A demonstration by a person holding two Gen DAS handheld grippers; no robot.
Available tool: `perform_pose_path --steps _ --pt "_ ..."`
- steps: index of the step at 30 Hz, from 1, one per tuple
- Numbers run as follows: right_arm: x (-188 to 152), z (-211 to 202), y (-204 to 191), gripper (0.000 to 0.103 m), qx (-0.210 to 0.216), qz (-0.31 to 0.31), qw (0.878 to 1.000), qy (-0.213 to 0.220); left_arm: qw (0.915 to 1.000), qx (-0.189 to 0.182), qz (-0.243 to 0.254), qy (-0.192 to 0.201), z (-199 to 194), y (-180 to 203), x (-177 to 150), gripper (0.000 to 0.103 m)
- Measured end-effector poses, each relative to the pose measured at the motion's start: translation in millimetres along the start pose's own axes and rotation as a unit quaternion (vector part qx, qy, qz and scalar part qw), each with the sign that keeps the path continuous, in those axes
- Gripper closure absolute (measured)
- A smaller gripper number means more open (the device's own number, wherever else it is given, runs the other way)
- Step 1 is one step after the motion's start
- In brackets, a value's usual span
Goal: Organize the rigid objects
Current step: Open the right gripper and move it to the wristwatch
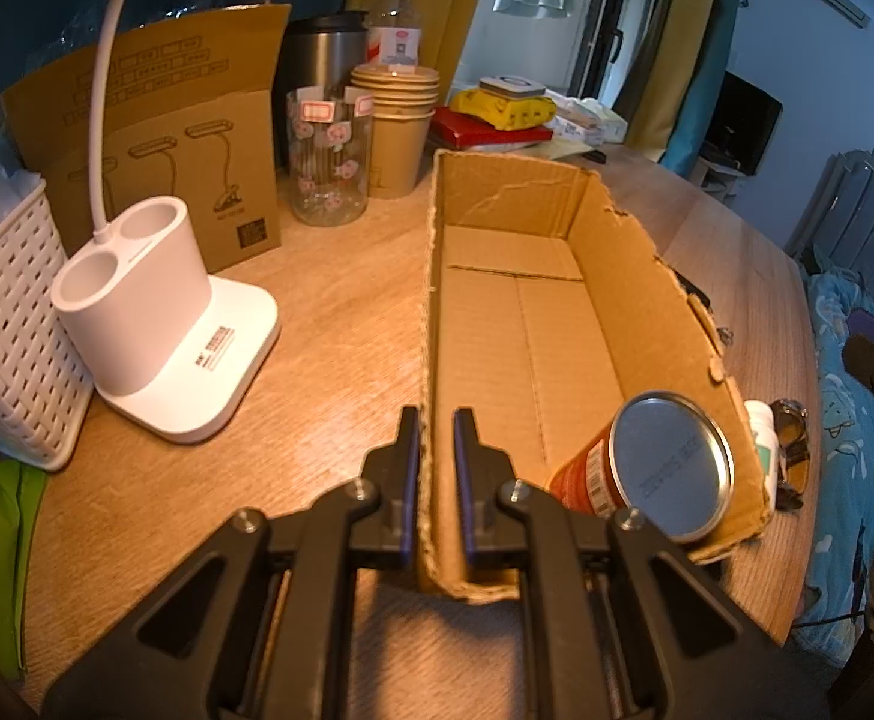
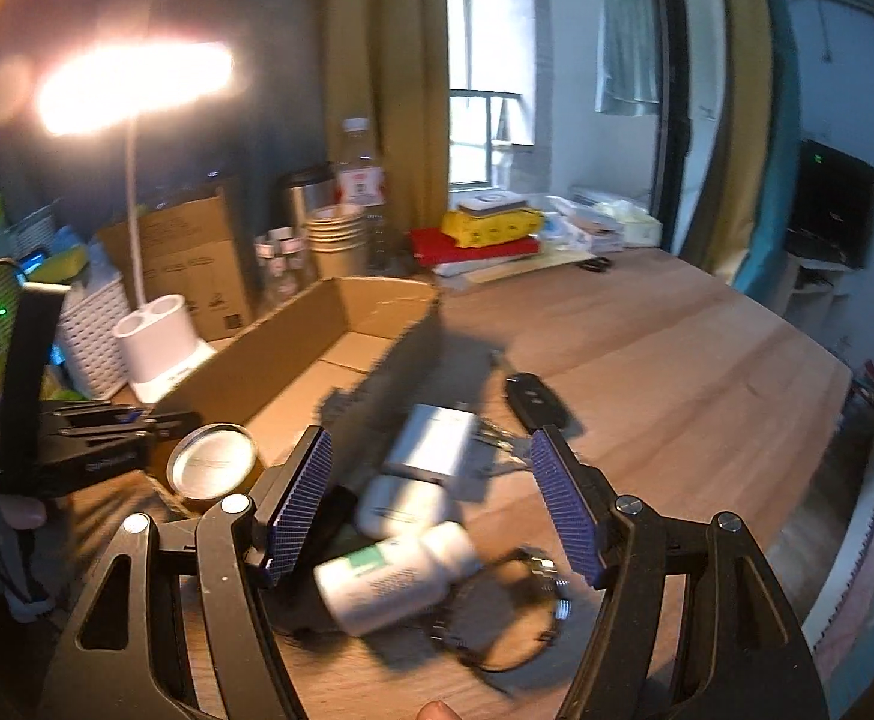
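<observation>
An open cardboard box (image 1: 515, 312) lies on the wooden table; it also shows in the right wrist view (image 2: 317, 354). An orange can with a silver lid (image 1: 665, 474) leans in its near right corner. My left gripper (image 1: 437, 426) straddles the box's near left wall, its pads close to the cardboard. My right gripper (image 2: 431, 444) is open above a pile beside the box: two white bottles (image 2: 401, 576) (image 2: 404, 507), a white charger (image 2: 434, 441), sunglasses (image 2: 497, 618) and a black key fob (image 2: 536, 399). The left gripper (image 2: 137, 420) shows at the box wall there.
A white lamp base (image 1: 161, 330), white woven basket (image 1: 5, 324), lamp carton (image 1: 167, 138), glass jar (image 1: 329, 156), paper cups (image 1: 398, 126), thermos and water bottle stand behind. Books and a yellow pack (image 1: 503, 111) lie at the back. The table edge (image 1: 809, 420) is to the right.
</observation>
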State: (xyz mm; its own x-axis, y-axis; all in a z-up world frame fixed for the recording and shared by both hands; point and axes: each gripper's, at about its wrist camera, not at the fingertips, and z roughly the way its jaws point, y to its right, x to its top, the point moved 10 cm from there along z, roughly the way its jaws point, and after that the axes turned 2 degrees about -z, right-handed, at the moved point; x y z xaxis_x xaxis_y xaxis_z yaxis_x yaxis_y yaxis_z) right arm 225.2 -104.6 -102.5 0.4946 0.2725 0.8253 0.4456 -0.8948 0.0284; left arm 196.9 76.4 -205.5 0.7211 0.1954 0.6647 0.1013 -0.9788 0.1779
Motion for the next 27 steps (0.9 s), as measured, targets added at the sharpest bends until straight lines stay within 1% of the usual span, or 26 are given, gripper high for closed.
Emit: perform_pose_path --steps 7,14,18,27 --pt "-14 2 31 0.031 -0.044 0.005 0.999 -0.006 1.0 0.0 0.0 0.0 0 0 0 0.092" --pt "-30 6 53 0.031 -0.07 0.006 0.997 -0.019 1.0 0.0 0.0 0.0 0 0 0 0.093" --pt "-40 11 58 0.031 -0.075 0.005 0.997 -0.031 1.0 0.0 0.0 0.0 0 1 0 0.092" --pt "-61 18 49 0.032 -0.059 -0.011 0.997 -0.053 1.0 0.001 0.001 0.001 0 1 -1 0.092"
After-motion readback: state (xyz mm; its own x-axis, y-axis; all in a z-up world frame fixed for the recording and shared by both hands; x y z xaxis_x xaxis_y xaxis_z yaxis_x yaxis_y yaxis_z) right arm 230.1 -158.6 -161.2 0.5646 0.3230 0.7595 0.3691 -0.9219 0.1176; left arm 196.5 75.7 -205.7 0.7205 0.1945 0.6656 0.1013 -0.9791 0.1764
